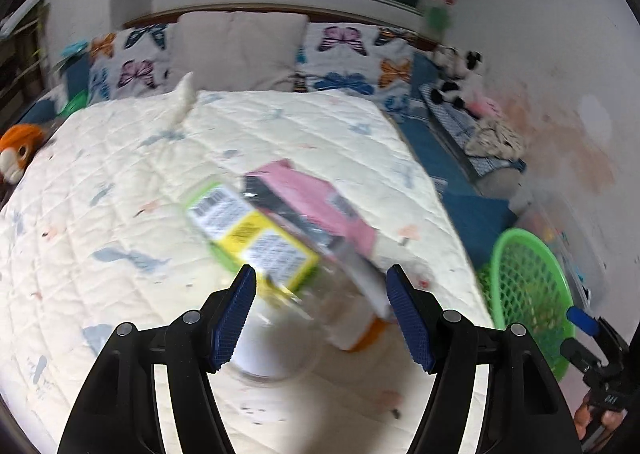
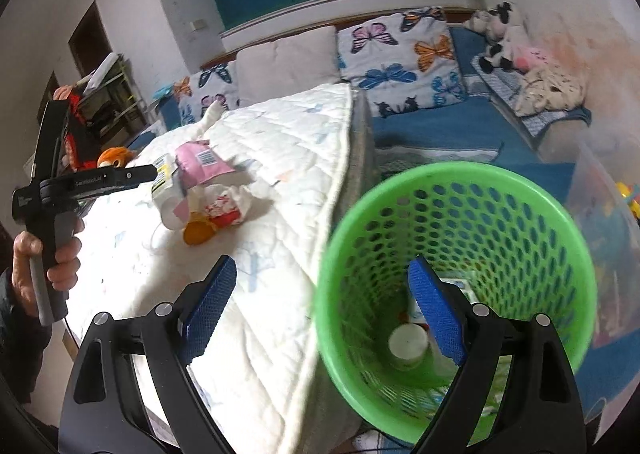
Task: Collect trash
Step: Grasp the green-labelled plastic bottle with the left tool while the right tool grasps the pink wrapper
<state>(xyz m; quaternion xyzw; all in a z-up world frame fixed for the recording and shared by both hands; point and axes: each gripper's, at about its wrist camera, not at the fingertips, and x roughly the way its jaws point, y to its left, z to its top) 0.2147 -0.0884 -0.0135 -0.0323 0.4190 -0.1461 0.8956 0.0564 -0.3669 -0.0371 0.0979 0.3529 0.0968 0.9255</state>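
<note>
A small pile of trash lies on the white quilt [image 1: 120, 174]: a clear bottle [image 1: 248, 230] with a yellow-green label, a pink packet [image 1: 320, 202] and an orange-capped item [image 1: 372, 334]. In the right wrist view a crumpled red-white wrapper [image 2: 224, 206] lies in the pile too. My left gripper [image 1: 322, 270] hangs open just above the bottle, which shows blurred between its blue pads without touching them. My right gripper [image 2: 322, 262] stands open over the near rim of the green mesh basket [image 2: 460, 190] beside the bed, nothing between its fingers. A white-capped bottle [image 2: 408, 342] lies in the basket.
Butterfly pillows [image 1: 344, 50] and a plain pillow [image 1: 240, 46] line the headboard. An orange plush [image 1: 18, 150] sits at the quilt's left edge, a black-and-white plush [image 2: 500, 30] at the far right. A clear storage box [image 2: 608, 214] stands behind the basket. The mattress edge [image 2: 344, 174] borders the basket.
</note>
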